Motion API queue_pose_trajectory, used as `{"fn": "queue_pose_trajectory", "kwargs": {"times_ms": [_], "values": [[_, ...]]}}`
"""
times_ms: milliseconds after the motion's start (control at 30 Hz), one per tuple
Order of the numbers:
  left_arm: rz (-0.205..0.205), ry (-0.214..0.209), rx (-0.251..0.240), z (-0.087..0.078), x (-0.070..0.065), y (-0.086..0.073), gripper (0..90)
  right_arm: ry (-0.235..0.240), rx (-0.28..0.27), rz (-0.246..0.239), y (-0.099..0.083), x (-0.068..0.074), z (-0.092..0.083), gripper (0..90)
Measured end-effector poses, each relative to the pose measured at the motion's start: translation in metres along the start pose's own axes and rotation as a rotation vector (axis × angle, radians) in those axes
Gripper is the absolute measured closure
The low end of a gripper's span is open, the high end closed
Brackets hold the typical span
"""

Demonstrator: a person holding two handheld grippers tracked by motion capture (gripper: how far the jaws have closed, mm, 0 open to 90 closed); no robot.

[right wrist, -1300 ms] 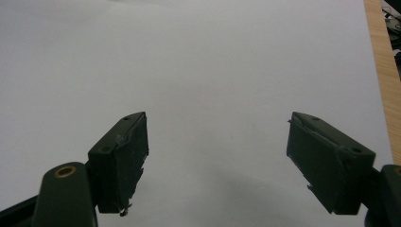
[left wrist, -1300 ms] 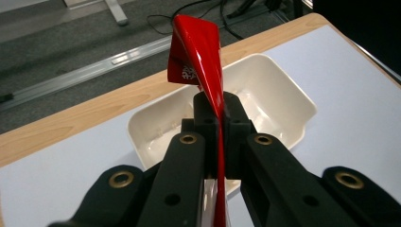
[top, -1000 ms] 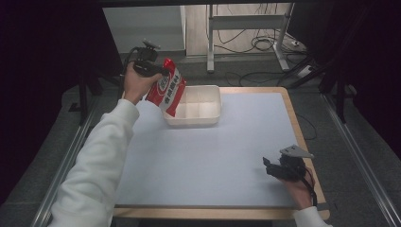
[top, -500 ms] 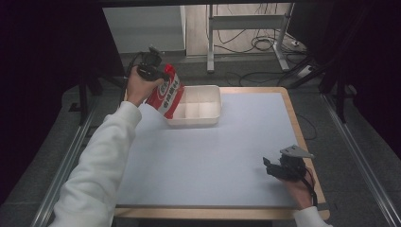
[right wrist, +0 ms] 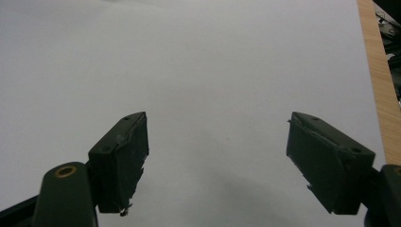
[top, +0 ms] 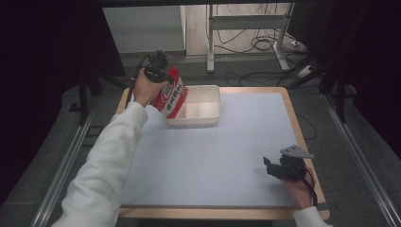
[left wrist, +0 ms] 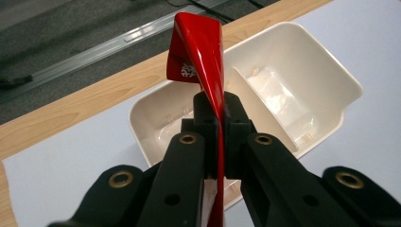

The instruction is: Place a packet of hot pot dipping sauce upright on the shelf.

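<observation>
A red and white snack bag (top: 173, 96) hangs tilted over the left end of a cream two-compartment bin (top: 210, 97) at the table's far side. My left gripper (top: 158, 74) is shut on the bag's top edge. In the left gripper view the red bag (left wrist: 198, 52) is pinched between the black jaws, above the bin (left wrist: 326, 66), whose divider shows. My right gripper (top: 271, 169) rests low at the near right of the mat, open, with nothing between its fingers (right wrist: 120, 156) over the pale mat (right wrist: 213, 71).
A pale blue-grey mat (top: 213, 156) covers the wooden table (top: 302, 137). Beyond the far edge are a metal frame's legs (top: 246, 28) and cables (top: 265, 45) on the floor. Metal rails (top: 359, 156) run along both sides.
The left gripper has carried the bag slightly right and down, closer over the bin's left end. The right gripper has stayed put.
</observation>
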State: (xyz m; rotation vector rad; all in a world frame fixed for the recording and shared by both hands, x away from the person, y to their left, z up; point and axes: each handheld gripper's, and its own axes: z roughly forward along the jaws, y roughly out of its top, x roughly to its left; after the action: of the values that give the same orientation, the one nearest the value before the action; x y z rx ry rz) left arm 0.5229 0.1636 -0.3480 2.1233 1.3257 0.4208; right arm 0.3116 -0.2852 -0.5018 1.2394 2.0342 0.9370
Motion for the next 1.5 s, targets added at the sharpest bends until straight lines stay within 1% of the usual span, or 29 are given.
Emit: {"fn": "queue_pose_trajectory", "kwargs": {"times_ms": [300, 400, 500, 567, 600, 633, 667, 767, 833, 900, 1067, 1167, 1233, 1267, 1333, 1433, 1500], "values": [[-0.022, 0.023, 0.017, 0.002, 0.003, 0.0, 88.3, -0.001, 0.005, -0.006, 0.0, 0.001, 0.001, 21.5], [-0.024, 0.037, 0.031, 0.0, 0.005, -0.001, 88.3, -0.001, 0.004, -0.004, 0.0, 0.001, 0.001, 21.4], [-0.031, 0.041, 0.032, -0.002, 0.005, -0.001, 88.4, 0.0, 0.004, -0.004, 0.0, 0.001, 0.001, 21.4], [-0.039, 0.055, 0.038, -0.005, 0.003, 0.0, 88.4, 0.001, 0.001, -0.004, 0.0, 0.001, 0.001, 21.4], [-0.039, 0.055, 0.038, -0.005, 0.003, 0.0, 88.5, 0.001, 0.001, -0.004, 0.0, 0.001, 0.001, 21.4], [-0.037, 0.063, 0.04, -0.005, 0.002, 0.0, 88.5, 0.002, 0.001, -0.003, 0.0, 0.001, 0.0, 21.4], [-0.027, 0.087, 0.048, -0.006, 0.0, 0.002, 88.5, 0.002, 0.001, -0.003, 0.0, 0.001, 0.0, 21.4], [-0.025, 0.1, 0.058, -0.004, -0.002, 0.005, 88.5, 0.001, -0.001, -0.004, 0.001, 0.001, 0.0, 21.4], [-0.017, 0.122, 0.08, 0.002, -0.007, 0.009, 88.5, 0.002, -0.003, -0.004, 0.001, 0.001, -0.001, 21.4], [-0.012, 0.133, 0.085, 0.005, -0.009, 0.011, 88.5, 0.004, -0.004, -0.001, 0.001, 0.0, -0.001, 21.4], [-0.012, 0.122, 0.088, 0.008, -0.013, 0.015, 88.5, 0.003, -0.005, 0.0, 0.001, 0.0, -0.001, 21.5], [-0.014, 0.107, 0.089, 0.01, -0.014, 0.016, 88.5, 0.004, -0.005, -0.001, 0.001, 0.0, -0.001, 21.4], [-0.019, 0.09, 0.106, 0.014, -0.015, 0.016, 88.5, 0.004, -0.005, -0.001, 0.001, 0.0, -0.001, 21.4], [-0.02, 0.088, 0.11, 0.017, -0.016, 0.015, 88.5, 0.002, -0.005, -0.001, 0.001, 0.0, -0.001, 21.5], [-0.026, 0.083, 0.105, 0.02, -0.017, 0.014, 88.5, 0.002, -0.005, -0.001, 0.001, 0.0, -0.001, 21.4], [-0.033, 0.065, 0.101, 0.022, -0.018, 0.016, 88.5, 0.001, -0.004, 0.003, 0.0, -0.001, -0.001, 21.4], [-0.031, 0.063, 0.1, 0.024, -0.019, 0.016, 88.5, 0.002, -0.004, 0.002, 0.0, -0.001, 0.0, 21.4]]}}
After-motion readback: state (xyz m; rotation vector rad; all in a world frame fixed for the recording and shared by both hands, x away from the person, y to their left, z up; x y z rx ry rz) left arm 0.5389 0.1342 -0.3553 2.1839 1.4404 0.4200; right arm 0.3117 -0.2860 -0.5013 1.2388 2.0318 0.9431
